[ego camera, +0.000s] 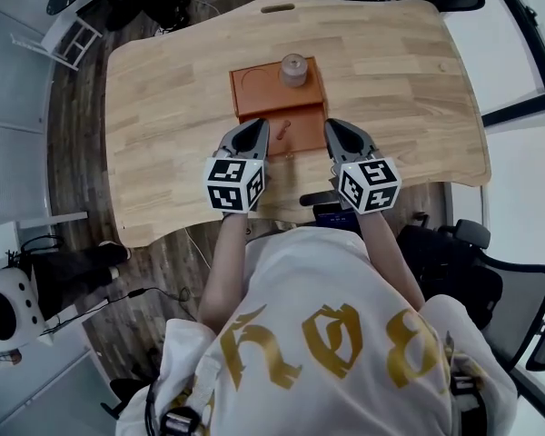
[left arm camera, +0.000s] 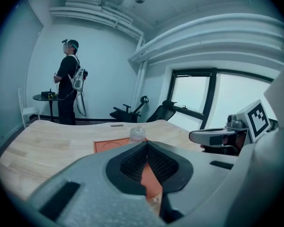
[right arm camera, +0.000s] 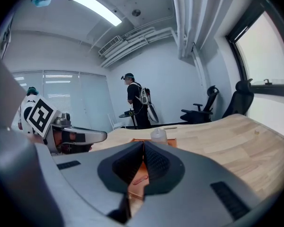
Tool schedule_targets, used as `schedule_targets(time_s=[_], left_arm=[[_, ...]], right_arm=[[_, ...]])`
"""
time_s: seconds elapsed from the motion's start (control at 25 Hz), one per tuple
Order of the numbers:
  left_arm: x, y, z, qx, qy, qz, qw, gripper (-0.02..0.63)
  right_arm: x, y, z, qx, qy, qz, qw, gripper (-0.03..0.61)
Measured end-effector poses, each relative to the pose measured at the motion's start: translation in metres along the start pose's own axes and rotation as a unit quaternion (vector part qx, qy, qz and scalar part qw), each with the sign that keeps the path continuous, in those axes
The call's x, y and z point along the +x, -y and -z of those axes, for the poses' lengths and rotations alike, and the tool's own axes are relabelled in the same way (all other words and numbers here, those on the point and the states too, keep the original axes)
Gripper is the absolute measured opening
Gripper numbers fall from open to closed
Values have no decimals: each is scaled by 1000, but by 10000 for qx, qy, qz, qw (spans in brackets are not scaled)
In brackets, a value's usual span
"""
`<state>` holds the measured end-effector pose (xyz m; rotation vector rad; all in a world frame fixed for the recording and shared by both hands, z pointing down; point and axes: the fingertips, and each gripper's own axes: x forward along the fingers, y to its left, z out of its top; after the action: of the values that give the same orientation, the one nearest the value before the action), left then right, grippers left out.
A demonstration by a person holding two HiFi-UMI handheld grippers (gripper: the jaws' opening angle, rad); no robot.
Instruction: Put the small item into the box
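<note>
We saw a big wooden table (ego camera: 163, 89) from above. An orange box (ego camera: 254, 89) sat in the middle of it. A little clear jar (ego camera: 293, 69) stood upright in the far part of the box, next to a round mark in the orange floor.

The small item (ego camera: 282, 133) was thin and reddish. It lay flat on the near part of the box. It was too small for us to tell what it was. We also could not tell if that near part was a lid or a tray.

The left gripper (ego camera: 257, 133) was at the near left corner of the box. Its two jaws were pressed together at the tips, and nothing was between them. The right gripper (ego camera: 338, 133) was at the near right corner. Its jaws were closed tight too, and they held nothing. The small item lay between the two grippers and touched neither one.

Each gripper had a cube with black and white squares on it. The left cube (ego camera: 234, 184) and the right cube (ego camera: 370, 184) sat near the table's front edge.

Far behind the table, a person (left arm camera: 68, 79) stood by a small round table.
</note>
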<state>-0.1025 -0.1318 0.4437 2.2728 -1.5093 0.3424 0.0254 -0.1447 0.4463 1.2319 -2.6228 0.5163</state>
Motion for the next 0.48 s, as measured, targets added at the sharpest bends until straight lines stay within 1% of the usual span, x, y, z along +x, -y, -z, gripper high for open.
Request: schedule_targets(time_s=[0.2, 0.48], left_arm=[[-15, -3, -9, 91, 223, -107, 9997, 11], [-17, -6, -21, 158, 393, -131, 9990, 11]], right_arm=[[-4, -16, -16, -218, 205, -69, 9995, 12], [1, -24, -23, -298, 226, -136, 9992, 12]])
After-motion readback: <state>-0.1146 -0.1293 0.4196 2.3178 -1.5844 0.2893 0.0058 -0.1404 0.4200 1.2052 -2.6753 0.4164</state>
